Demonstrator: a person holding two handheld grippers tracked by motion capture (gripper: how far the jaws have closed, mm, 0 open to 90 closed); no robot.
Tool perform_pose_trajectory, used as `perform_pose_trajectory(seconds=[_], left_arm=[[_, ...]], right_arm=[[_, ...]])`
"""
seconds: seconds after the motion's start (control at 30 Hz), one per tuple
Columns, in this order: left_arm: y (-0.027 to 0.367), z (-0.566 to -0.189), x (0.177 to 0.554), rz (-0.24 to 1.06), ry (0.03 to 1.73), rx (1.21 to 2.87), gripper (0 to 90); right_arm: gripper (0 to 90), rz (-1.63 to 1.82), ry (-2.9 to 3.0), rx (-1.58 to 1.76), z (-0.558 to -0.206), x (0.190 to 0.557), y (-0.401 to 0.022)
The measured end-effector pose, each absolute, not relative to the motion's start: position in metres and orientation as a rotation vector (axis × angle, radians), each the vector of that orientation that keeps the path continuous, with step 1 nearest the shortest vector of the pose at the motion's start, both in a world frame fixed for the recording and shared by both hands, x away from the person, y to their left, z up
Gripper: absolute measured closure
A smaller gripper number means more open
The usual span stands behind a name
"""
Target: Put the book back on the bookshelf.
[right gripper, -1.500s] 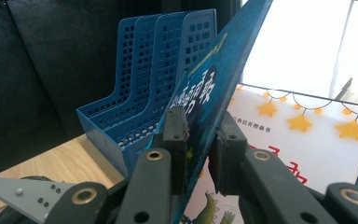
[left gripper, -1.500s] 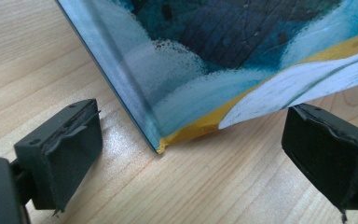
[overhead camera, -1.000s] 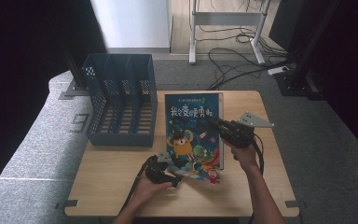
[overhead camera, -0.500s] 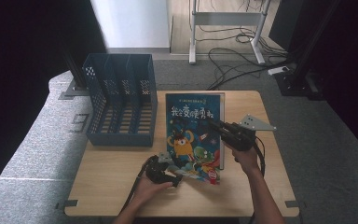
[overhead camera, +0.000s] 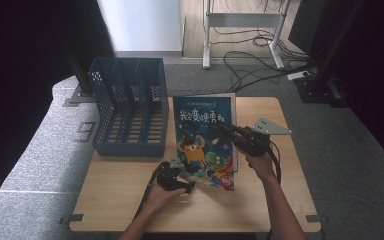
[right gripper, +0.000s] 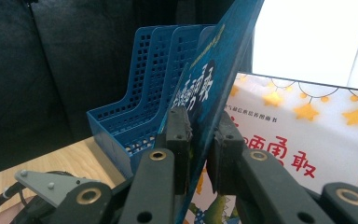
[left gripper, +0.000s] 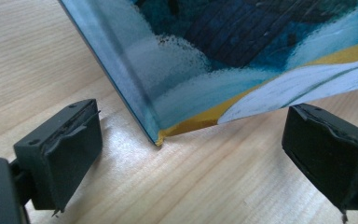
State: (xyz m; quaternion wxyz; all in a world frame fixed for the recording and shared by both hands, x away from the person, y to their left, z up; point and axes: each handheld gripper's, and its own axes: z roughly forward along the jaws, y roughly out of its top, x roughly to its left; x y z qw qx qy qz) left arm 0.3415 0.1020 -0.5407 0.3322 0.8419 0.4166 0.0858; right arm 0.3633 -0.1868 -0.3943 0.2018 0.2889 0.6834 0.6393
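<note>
While the right gripper clamps the book, the file rack (three slots) stands bare.

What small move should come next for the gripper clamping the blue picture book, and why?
Probably lift: the right gripper is shut on the blue picture book's cover, whose lower corner touches the wooden table between the left gripper's open jaws. The blue slotted file rack stands beside it.

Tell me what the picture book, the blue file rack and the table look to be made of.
Picture book: probably a hardback, glossy printed card; the cover throws a sheen and stays stiff where the right claw pinches it. Blue file rack: moulded plastic, matte, its walls pierced by a regular grid of holes. Table: pale wood or wood-look laminate, with fine straight grain and a soft shine; which, I can't tell.
</note>
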Motion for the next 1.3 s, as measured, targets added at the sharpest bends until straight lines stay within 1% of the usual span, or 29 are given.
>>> perform_pose_trajectory(seconds=[0.3, 0.47, 0.63, 0.67, 0.8, 0.97, 1.3], left_arm=[[0.101, -0.54, 0.338, 0.235, 1.099, 2.214, 6.1], [0.108, -0.539, 0.338, 0.183, 1.109, 2.167, 7.7], [0.113, -0.538, 0.339, 0.198, 1.1, 2.161, 9.3], [0.113, -0.538, 0.338, 0.206, 1.1, 2.152, 11.3], [0.115, -0.533, 0.335, 0.241, 1.083, 2.12, 13.8], [0.118, -0.525, 0.337, 0.239, 1.061, 2.084, 14.0], [0.122, -0.509, 0.341, 0.274, 1.024, 2.006, 14.7]], right_arm=[[80.3, 1.826, 1.894, 0.794, -0.4, 0.353, -0.193], [80.6, 1.847, 1.89, 0.792, -0.402, 0.35, -0.196], [80.7, 1.855, 1.886, 0.792, -0.403, 0.35, -0.197], [80.8, 1.859, 1.885, 0.794, -0.404, 0.349, -0.198], [81.0, 1.868, 1.884, 0.793, -0.405, 0.347, -0.198], [81.3, 1.871, 1.901, 0.786, -0.405, 0.345, -0.201], [81.9, 1.877, 1.932, 0.769, -0.405, 0.339, -0.206]])
